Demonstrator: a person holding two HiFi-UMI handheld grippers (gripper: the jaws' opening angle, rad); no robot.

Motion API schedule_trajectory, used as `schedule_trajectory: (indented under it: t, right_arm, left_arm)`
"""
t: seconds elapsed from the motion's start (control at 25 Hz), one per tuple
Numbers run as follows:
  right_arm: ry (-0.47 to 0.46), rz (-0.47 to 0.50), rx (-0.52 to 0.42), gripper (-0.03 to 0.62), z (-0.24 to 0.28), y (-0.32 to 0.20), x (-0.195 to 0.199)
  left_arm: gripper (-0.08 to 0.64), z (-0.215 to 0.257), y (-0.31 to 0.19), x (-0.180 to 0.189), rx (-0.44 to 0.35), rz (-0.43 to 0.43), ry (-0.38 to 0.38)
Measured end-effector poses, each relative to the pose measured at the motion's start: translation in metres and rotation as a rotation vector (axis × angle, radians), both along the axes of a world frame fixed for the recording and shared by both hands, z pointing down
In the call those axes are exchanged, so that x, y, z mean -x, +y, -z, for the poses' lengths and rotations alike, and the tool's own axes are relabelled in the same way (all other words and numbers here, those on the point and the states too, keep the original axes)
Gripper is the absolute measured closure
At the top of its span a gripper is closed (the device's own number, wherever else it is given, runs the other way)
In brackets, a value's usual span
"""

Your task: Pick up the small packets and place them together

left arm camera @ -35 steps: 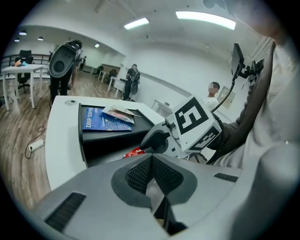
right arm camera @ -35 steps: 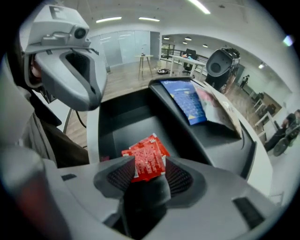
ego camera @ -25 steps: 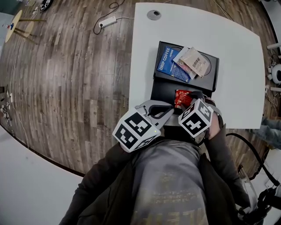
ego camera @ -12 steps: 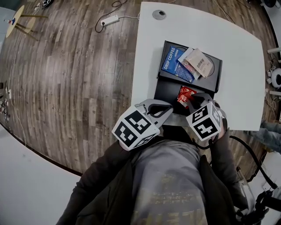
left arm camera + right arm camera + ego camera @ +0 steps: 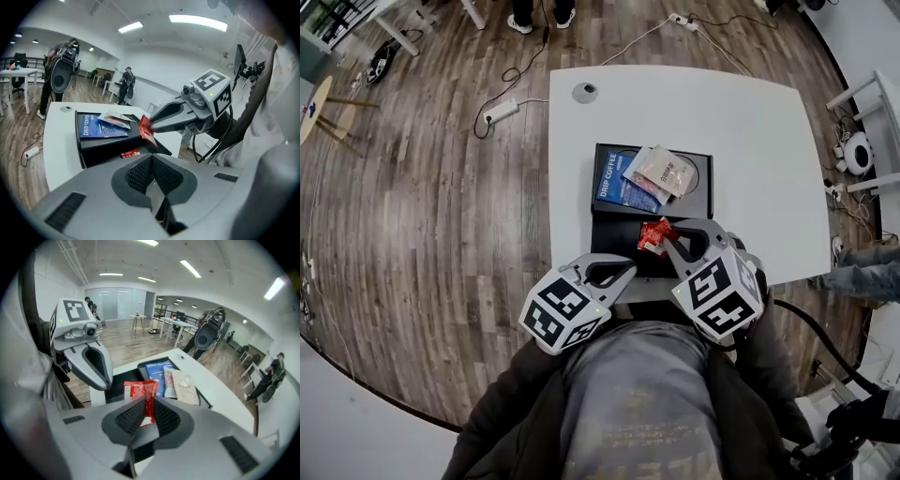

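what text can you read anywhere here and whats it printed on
"DRIP COFFEE": on the blue packet lying on the black tray.
Red packet: has print, too blurred to read.
Beige packet: dark print, too small to read.
Nothing else readable.

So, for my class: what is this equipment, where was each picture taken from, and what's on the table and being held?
No robot here: a person works two hand-held, two-jaw grippers. One picture comes from a camera on the person's head, looking down; the other two from cameras riding on the grippers. On the white table sits a black tray with a blue coffee packet and pale packets. The right gripper has just closed its jaws on a red packet, held above the tray. The left gripper is shut and empty.
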State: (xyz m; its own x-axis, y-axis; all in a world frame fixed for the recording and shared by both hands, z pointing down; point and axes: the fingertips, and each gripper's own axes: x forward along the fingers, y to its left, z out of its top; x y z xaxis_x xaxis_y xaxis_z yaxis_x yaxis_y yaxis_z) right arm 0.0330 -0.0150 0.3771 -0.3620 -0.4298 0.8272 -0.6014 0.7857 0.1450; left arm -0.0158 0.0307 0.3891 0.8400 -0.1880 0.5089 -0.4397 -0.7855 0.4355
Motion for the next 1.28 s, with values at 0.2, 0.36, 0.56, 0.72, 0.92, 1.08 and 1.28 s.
schedule_trajectory:
  t: [0.2,0.36,0.56,0.72,0.92,1.08,1.28]
  right_arm:
    - [0.006,-0.053,-0.078,0.538,0.031,-0.041,-0.038]
    - [0.009,-0.045,-0.097,0.537,0.032,-0.077,-0.055]
    - [0.003,-0.012,-0.045,0.537,0.002,-0.098,-0.056]
    - [0.001,-0.003,-0.012,0.531,-0.015,-0.105,-0.057]
    - [-0.024,-0.030,0.011,0.487,-0.016,-0.111,-0.060]
    - [-0.040,-0.014,0.016,0.450,-0.014,-0.107,-0.058]
    - [-0.050,-0.038,-0.029,0.446,0.002,-0.104,-0.060]
  left_arm:
    - [0.559,0.010,-0.005,-0.008,-0.011,0.004,-0.007]
    - [0.558,0.013,-0.013,-0.010,-0.004,0.019,-0.019]
    - [0.559,0.006,-0.015,-0.013,0.040,0.042,-0.042]
    - [0.558,-0.001,-0.016,-0.016,0.071,0.053,-0.045]
    - [0.558,-0.004,-0.019,-0.018,0.085,0.059,-0.045]
    - [0.558,-0.006,-0.020,-0.018,0.085,0.062,-0.040]
    - [0.559,-0.004,-0.016,-0.019,0.083,0.050,-0.032]
